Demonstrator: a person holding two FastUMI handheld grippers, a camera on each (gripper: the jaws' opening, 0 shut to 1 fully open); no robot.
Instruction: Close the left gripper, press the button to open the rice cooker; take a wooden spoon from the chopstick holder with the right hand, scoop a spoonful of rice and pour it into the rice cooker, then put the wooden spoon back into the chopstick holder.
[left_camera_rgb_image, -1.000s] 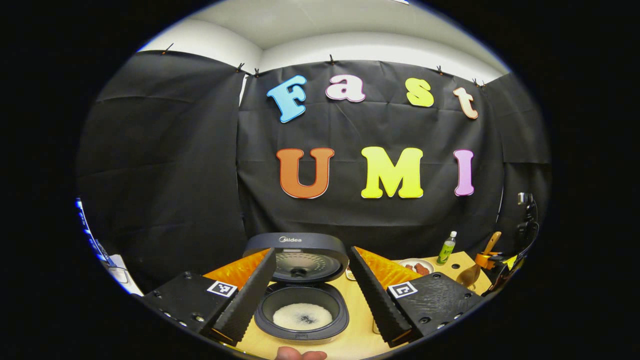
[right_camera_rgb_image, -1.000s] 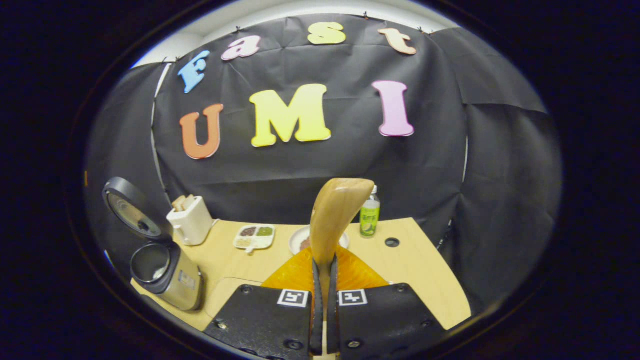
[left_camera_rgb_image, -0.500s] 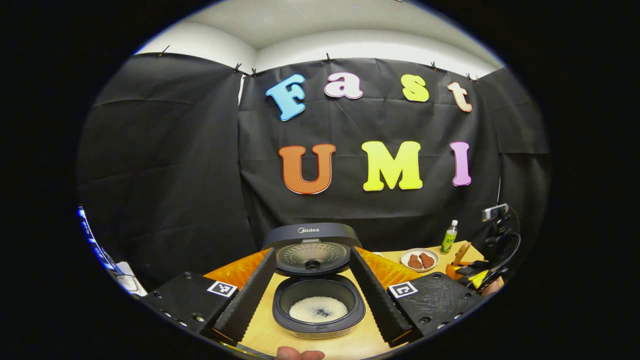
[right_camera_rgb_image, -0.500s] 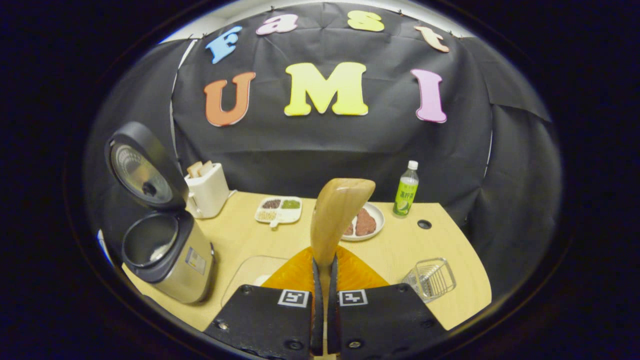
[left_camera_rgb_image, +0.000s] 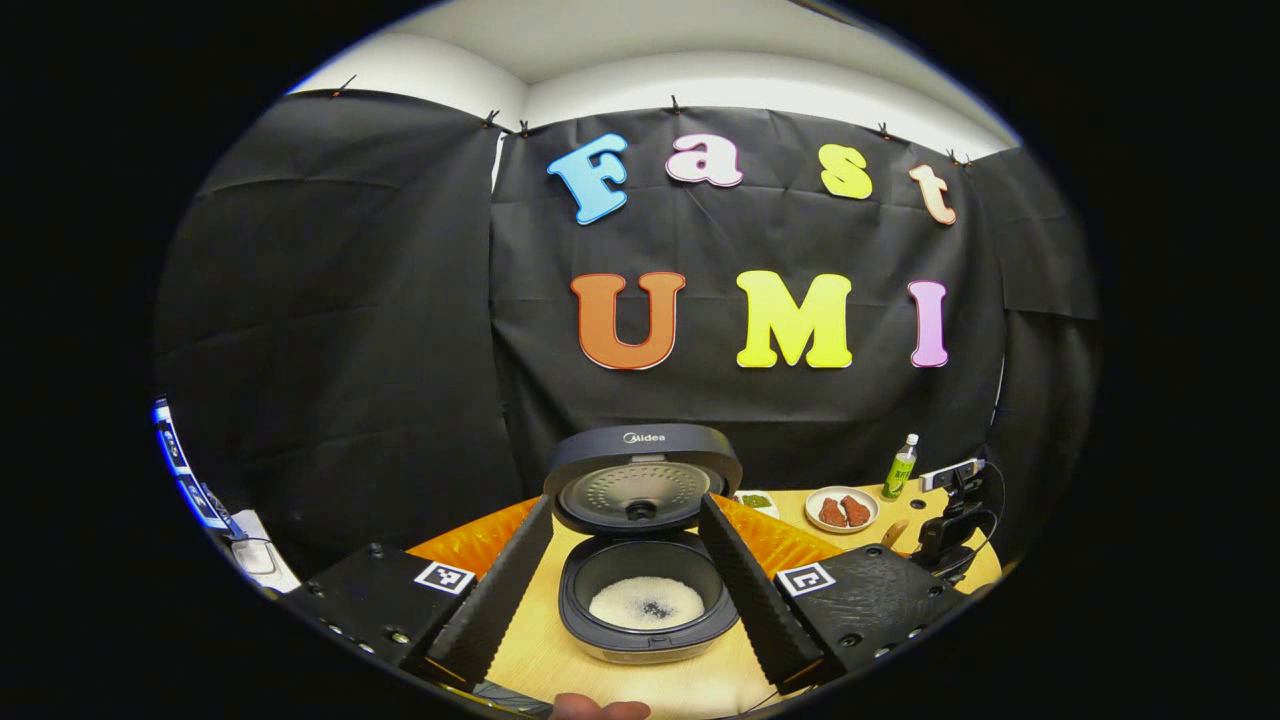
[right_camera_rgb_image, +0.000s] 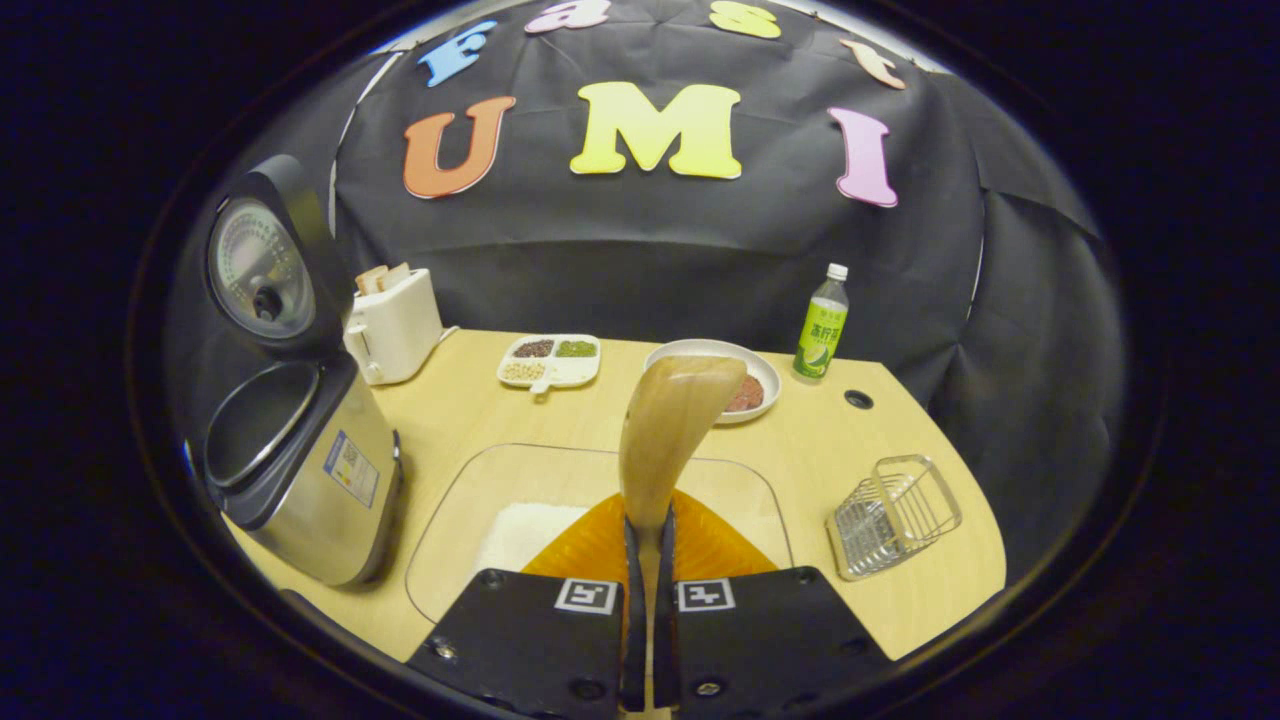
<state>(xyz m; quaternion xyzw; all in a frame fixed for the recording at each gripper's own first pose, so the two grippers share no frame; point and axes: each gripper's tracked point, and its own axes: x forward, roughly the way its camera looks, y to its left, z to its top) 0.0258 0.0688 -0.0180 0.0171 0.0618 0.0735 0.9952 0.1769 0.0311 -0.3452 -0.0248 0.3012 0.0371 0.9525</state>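
Observation:
The rice cooker (left_camera_rgb_image: 645, 610) stands with its lid (left_camera_rgb_image: 640, 478) raised and white rice in the pot. It sits just beyond my left gripper (left_camera_rgb_image: 625, 508), which is open with nothing between its fingers. In the right gripper view the cooker (right_camera_rgb_image: 300, 470) is at the left. My right gripper (right_camera_rgb_image: 650, 528) is shut on the handle of the wooden spoon (right_camera_rgb_image: 675, 410), whose bowl points away over a clear glass dish (right_camera_rgb_image: 470, 500) holding white rice (right_camera_rgb_image: 520, 530). The wire chopstick holder (right_camera_rgb_image: 892, 515) stands to the right, and I cannot tell what is in it.
Along the back of the wooden table (right_camera_rgb_image: 470, 420) are a white toaster (right_camera_rgb_image: 395, 325), a divided dish (right_camera_rgb_image: 552, 360), a plate of meat (right_camera_rgb_image: 750, 385) and a green bottle (right_camera_rgb_image: 821, 325). A fingertip (left_camera_rgb_image: 600, 708) shows at the bottom edge of the left gripper view.
The right gripper, still holding the spoon, has tipped downward, bringing the glass dish of rice and the wire holder into view. The left gripper drifted slightly and stays open.

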